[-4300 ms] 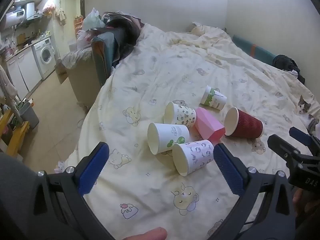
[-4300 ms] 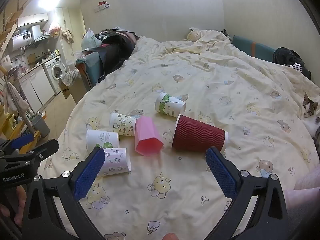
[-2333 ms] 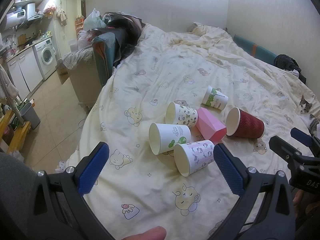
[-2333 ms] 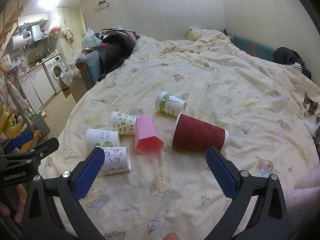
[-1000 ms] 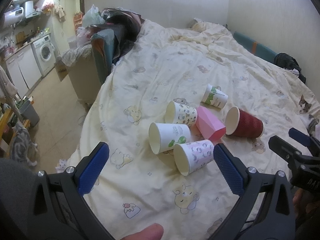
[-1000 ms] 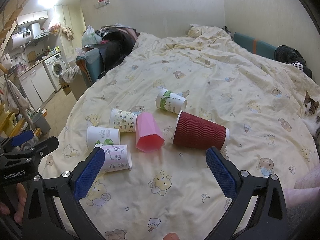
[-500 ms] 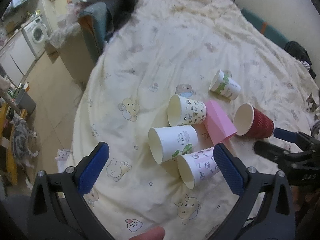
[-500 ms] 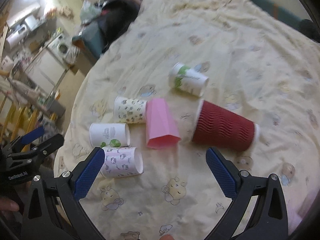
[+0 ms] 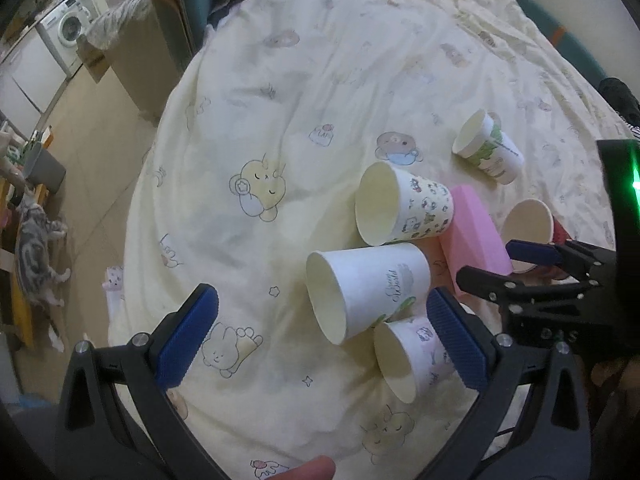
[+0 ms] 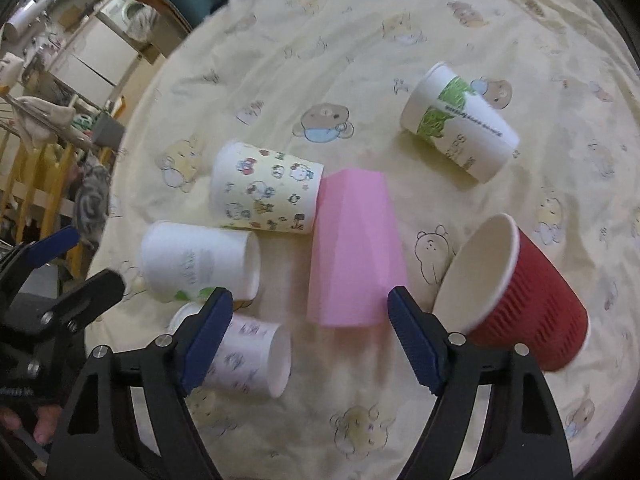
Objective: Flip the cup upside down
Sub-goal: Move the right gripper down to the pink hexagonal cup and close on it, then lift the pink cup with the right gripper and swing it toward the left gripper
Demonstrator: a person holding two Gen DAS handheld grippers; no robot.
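My bed cover (image 10: 440, 20) is pale yellow with cartoon bears. On it: a plain pink cup (image 10: 354, 252), a ribbed dark red cup (image 10: 532, 304) with a cream inside, a white cup with green leaves (image 10: 460, 124), a yellowish cup with little cartoon animals (image 10: 264, 188), and a white cup with grey lettering (image 10: 196, 264). My tool's pads (image 10: 412, 344) are blue.

The right gripper (image 10: 308, 328) has its jaws spread wide, just above the wide end of the pink cup (image 10: 354, 248) – it lies on its side on the bed (image 10: 360, 40). The red cup (image 10: 532, 296) lies to the right, mouth tilted up. A cartoon cup (image 10: 266, 188) touches the pink cup's narrow end. The left gripper (image 10: 60, 264) shows at the left edge.
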